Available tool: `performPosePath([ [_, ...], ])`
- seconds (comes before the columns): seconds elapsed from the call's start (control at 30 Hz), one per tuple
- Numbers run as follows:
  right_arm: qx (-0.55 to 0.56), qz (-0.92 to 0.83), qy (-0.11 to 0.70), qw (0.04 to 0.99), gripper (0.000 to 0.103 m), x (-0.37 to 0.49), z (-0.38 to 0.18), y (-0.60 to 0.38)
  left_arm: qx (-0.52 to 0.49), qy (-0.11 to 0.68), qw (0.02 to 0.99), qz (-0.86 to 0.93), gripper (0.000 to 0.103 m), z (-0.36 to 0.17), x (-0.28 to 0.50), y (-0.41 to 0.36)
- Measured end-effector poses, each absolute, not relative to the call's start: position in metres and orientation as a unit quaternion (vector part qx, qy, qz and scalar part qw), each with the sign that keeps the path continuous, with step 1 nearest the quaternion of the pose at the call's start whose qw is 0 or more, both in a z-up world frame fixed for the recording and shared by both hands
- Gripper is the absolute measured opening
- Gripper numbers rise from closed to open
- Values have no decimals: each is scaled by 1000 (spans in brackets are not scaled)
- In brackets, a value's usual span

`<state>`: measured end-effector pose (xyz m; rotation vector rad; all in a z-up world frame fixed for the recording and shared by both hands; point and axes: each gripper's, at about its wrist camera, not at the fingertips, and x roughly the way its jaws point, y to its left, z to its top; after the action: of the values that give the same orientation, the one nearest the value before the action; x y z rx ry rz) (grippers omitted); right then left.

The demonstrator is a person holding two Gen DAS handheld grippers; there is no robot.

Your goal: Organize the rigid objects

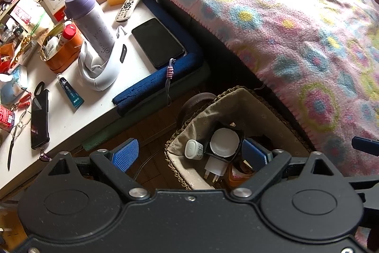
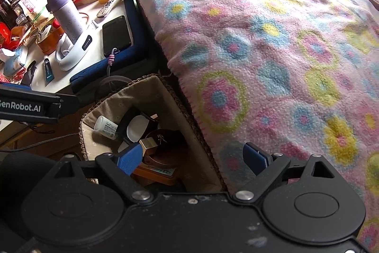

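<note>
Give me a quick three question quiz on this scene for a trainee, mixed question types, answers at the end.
1. True or false: the left gripper is shut on the white bottle.
2. Multiple choice: the black phone by the blue pad lies on A) the blanket, B) the table, C) in the basket.
3. Fill in: the purple flask stands in a white ____.

Key:
1. False; both grippers are open and empty, the right gripper too.
2. B.
3. Holder.
</note>
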<state>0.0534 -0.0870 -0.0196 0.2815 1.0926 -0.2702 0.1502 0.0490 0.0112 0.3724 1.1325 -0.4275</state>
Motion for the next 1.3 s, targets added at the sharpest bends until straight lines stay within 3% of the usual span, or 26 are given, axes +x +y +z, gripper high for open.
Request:
performPosePath([
  [1.3, 134, -165, 519, 828, 95, 46, -21, -93, 169, 531, 807, -197, 92, 12, 149, 52],
])
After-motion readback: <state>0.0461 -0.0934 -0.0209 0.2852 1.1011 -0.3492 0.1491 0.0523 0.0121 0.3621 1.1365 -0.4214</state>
